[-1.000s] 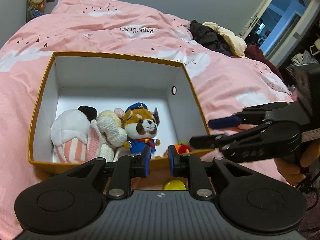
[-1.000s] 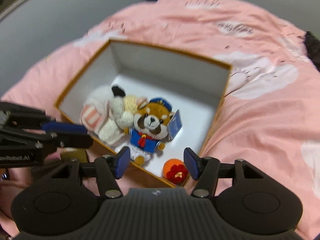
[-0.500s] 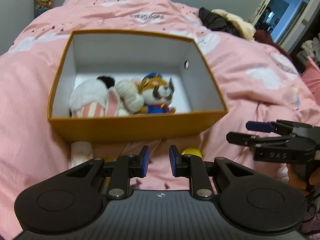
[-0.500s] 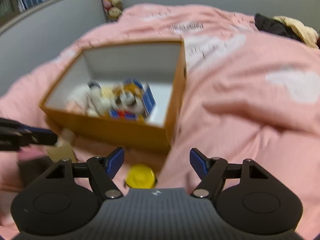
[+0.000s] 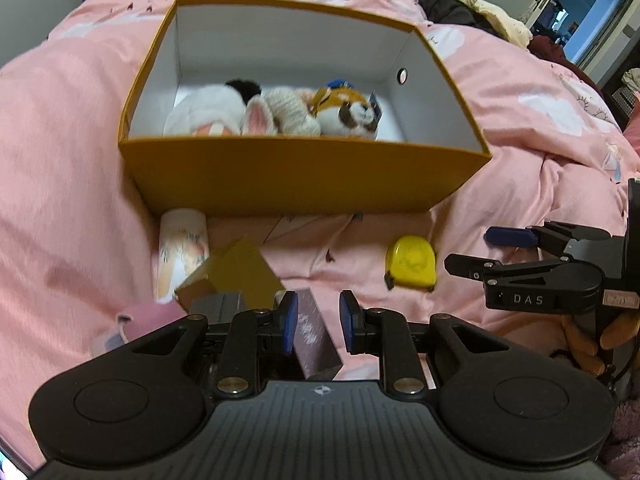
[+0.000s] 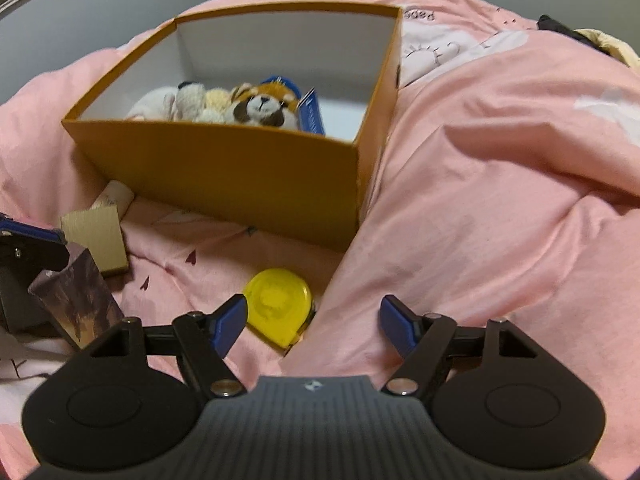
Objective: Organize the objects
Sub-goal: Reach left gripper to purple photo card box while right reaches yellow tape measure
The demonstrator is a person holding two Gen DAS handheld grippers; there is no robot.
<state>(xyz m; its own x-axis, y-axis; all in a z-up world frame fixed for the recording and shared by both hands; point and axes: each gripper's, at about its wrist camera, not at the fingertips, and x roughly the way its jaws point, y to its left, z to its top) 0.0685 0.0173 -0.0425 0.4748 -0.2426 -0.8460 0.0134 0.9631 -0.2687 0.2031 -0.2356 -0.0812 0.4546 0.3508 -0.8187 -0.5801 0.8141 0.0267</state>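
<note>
The bed has a pink cover with white clouds, and everything lies on it. The box is orange outside and white inside, open at the top, and it stands in the middle of the cover. Inside the box, near its front wall, plush toys lie in a row: a white plush at the left end, a cream knitted plush next to it, and a red panda with a blue cap at the right end.

In front of the box, at its left corner, a pale tube lies on the cover. Just beside the tube lies a brown carton. In front of the box's right part lies a yellow tape measure, apart from the box.

The left gripper is in front of the box, low over the cover. Its jaws are narrow, with a dark small box between them; the pads look close to it, but I cannot tell if they press it. The right gripper is in front of the box's right corner. Its jaws are wide apart and hold nothing; the tape measure lies just beyond its left finger.
</note>
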